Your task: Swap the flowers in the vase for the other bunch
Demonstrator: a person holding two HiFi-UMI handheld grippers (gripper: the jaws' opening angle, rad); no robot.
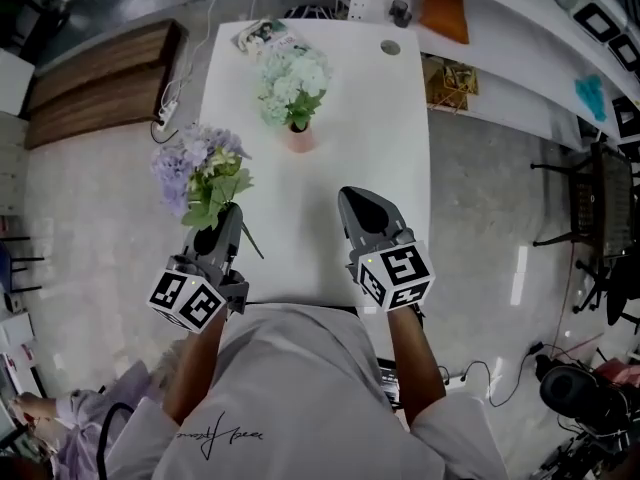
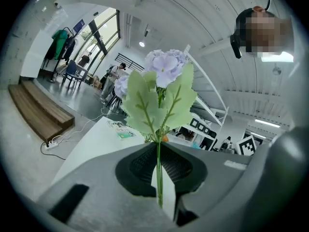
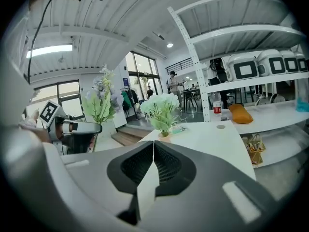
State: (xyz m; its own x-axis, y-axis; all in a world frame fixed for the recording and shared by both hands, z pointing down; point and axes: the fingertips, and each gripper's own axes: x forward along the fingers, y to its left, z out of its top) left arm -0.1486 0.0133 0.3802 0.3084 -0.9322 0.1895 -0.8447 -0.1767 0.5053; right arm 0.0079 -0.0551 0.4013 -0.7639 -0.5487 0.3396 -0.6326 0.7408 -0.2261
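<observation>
This is a lab or workshop hall rather than a home. It has a polished grey floor [image 1: 90,208] and a plain white table [image 1: 400,168] at twelve o'clock. Open white metal shelving [image 1: 520,58] at two o'clock carries square-marker boards [image 1: 600,13]. A power strip [image 1: 166,115] lies by wooden steps [image 1: 100,83] at ten o'clock. Strip lights [image 3: 48,50] hang under an exposed ceiling, and there are tall glazed doors [image 2: 104,33].

Near side and right of the vase [image 1: 300,138], the white table [image 1: 380,168] lies bare. White flowers [image 1: 292,80] fill the vase's mouth; a printed packet [image 1: 262,35] lies beyond it, the purple bunch [image 1: 195,163] near-left of it.
</observation>
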